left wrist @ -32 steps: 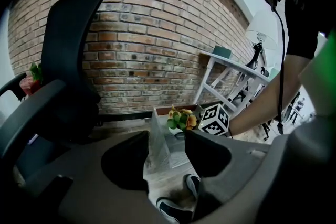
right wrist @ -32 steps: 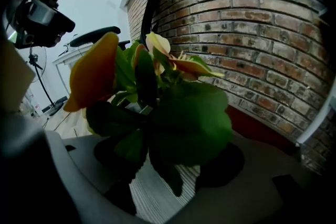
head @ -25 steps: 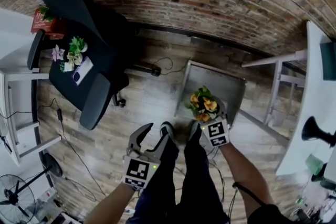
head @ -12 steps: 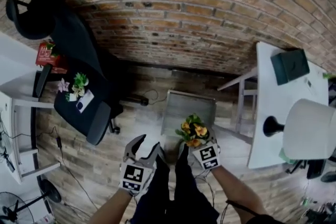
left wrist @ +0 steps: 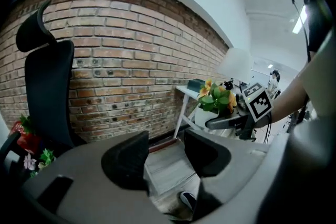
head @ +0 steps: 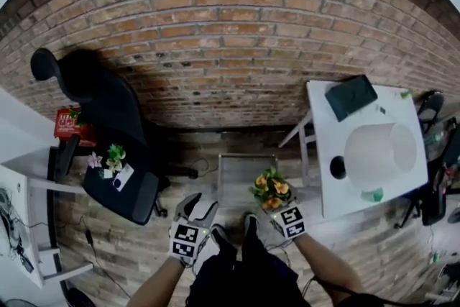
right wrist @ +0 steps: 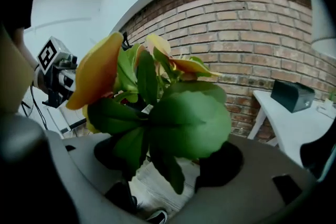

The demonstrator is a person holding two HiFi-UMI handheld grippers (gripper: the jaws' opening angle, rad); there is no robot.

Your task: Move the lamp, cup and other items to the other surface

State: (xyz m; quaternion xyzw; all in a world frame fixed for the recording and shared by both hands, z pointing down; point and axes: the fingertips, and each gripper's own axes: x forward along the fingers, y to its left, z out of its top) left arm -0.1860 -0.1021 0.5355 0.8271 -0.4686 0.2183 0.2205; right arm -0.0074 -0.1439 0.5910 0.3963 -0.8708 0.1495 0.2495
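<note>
My right gripper [head: 276,202] is shut on a potted plant [head: 271,190] with orange and yellow flowers, held over the wooden floor in front of my legs. In the right gripper view its leaves [right wrist: 173,118] fill the space between the jaws and hide the pot. My left gripper [head: 195,207] hangs beside it, open and holding nothing [left wrist: 167,157]. A lamp with a white shade [head: 379,153] and black base [head: 338,167] stands on the white table [head: 327,194] at right. No cup is clearly visible.
A dark box [head: 350,97] and a green item [head: 373,195] share the white table. A black office chair [head: 118,176] at left carries a small plant [head: 113,154] and a flat card [head: 119,178]. A red box [head: 67,124] sits beyond it. A grey floor panel [head: 241,170] lies before the brick wall [head: 230,32].
The head view has swung up and right, bringing the whole white table and lamp into sight. Both grippers sit lower in frame. The right one still holds the plant.
</note>
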